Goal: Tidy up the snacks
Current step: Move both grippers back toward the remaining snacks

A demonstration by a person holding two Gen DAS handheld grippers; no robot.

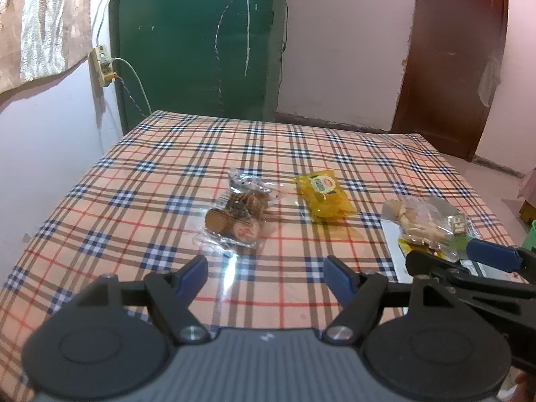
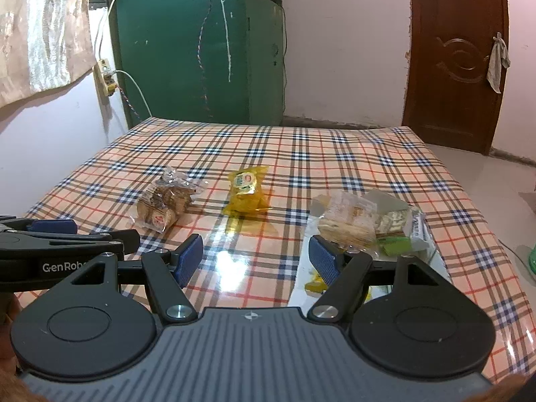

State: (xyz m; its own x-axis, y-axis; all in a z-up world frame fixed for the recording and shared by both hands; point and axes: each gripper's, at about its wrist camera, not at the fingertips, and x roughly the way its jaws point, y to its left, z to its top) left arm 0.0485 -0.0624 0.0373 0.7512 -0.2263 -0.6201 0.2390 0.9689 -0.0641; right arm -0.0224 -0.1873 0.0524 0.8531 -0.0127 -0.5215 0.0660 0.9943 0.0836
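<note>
From my left wrist, my left gripper (image 1: pixel 264 276) hangs open and empty over the checked tabletop (image 1: pixel 160 174), the clear cookie bag (image 1: pixel 236 216) just ahead, the yellow packet (image 1: pixel 323 197) beyond. From my right wrist, my right gripper (image 2: pixel 256 258) is open too, empty; only here the snack pile (image 2: pixel 365 222) on its tray (image 2: pixel 301 278) shows fully, and a rag (image 2: pixel 499 63) on the door.

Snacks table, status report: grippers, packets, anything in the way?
Left gripper open, empty. Right gripper open, empty. Biscuit packet and yellow packet loose on cloth; more packets on tray. Nothing in the way.
</note>
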